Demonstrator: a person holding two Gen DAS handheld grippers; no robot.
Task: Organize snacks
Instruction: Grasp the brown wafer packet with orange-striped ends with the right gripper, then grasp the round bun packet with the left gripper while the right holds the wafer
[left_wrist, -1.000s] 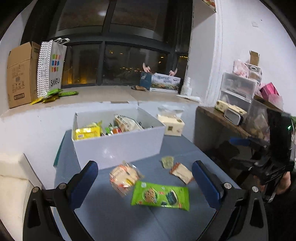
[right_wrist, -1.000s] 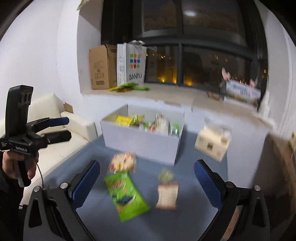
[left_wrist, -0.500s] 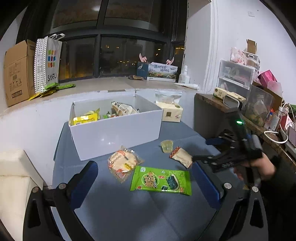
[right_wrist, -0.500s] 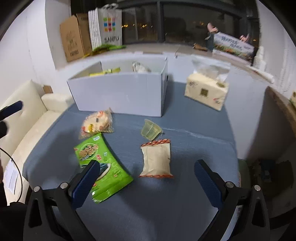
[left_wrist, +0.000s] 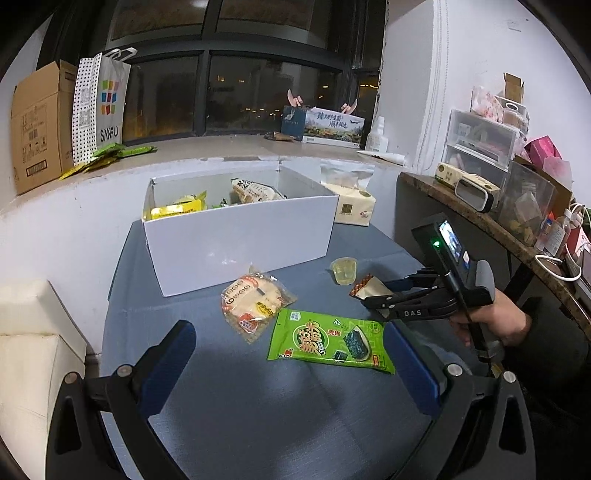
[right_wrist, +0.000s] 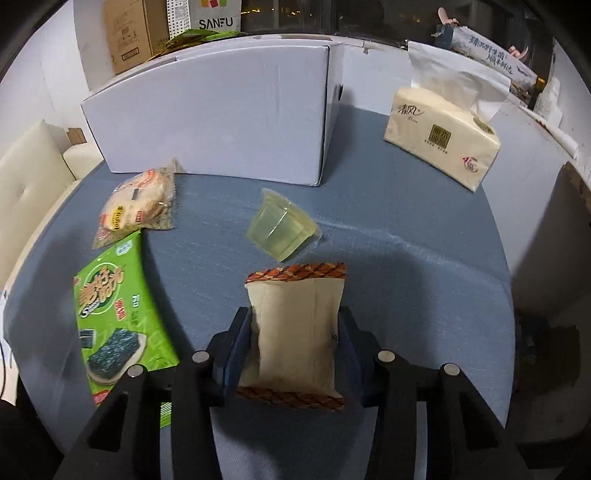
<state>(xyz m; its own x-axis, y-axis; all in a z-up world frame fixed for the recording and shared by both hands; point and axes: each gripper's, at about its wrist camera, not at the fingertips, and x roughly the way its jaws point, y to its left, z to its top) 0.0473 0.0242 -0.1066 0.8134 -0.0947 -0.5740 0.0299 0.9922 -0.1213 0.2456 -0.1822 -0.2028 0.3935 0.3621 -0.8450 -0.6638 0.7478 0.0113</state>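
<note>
Right tool (right_wrist: 295, 349) was closing its jaws around the beige snack packet (right_wrist: 295, 332) lying flat on the blue surface (right_wrist: 406, 258), mid-pickup; next came lifting it into the white box (right_wrist: 221, 110) ahead, while the left tool (left_wrist: 291, 365) hung open and empty

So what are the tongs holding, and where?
The right tongs are closing on the beige snack packet, pads against its two long sides, near its lower end. The left tongs hold nothing.

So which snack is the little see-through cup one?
Find the big white box on the blue table. Just in front of its right corner lies a jelly cup, tipped on its side. It is the only clear, pale yellow-green tub; its neighbours are all flat packets.
</note>
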